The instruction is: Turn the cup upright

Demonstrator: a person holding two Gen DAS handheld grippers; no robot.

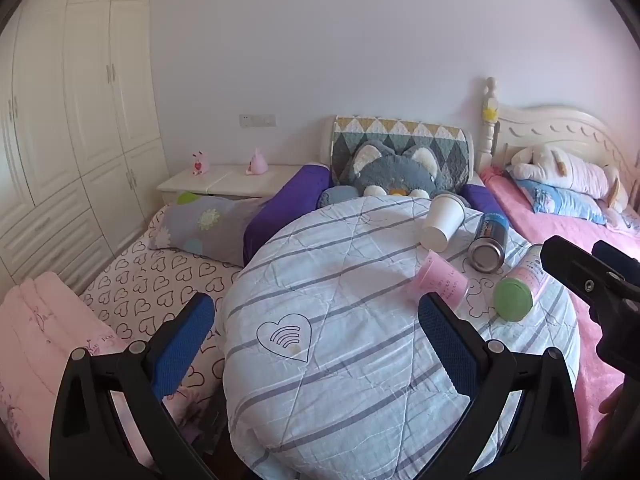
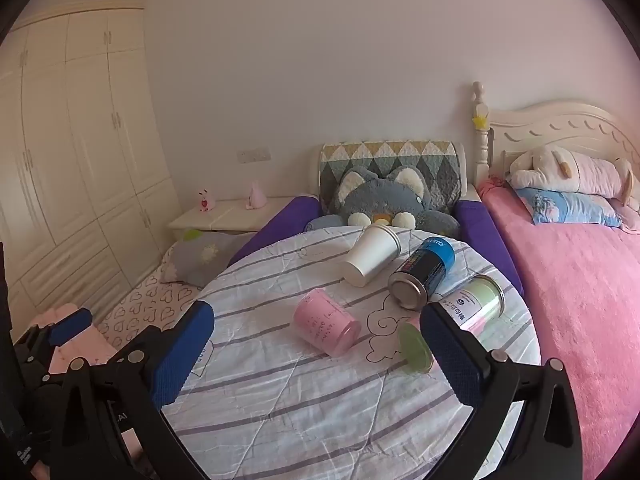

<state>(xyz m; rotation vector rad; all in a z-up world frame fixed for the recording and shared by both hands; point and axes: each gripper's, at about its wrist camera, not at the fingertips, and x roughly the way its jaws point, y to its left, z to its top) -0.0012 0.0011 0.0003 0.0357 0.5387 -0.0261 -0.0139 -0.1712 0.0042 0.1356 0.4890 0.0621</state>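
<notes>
Cup (image 2: 373, 255), white paper, lies tipped near the quilt's (image 2: 280, 380) far edge: light, crushable. We'd pinch its sidewall gently; both tongs, left tongs (image 1: 316, 320) and right tongs (image 2: 318, 330), gape, holding nothing.

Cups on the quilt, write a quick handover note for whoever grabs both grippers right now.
Left gripper: open, empty, short of the cups.
Right gripper: open, empty, hovering near the pink cup.
Pink cup and white paper cup both lie on their sides on the striped quilt, beside two tipped spray cans.
Done: nothing; no cup is upright.
Left: grasp a cup, stand it up.
</notes>
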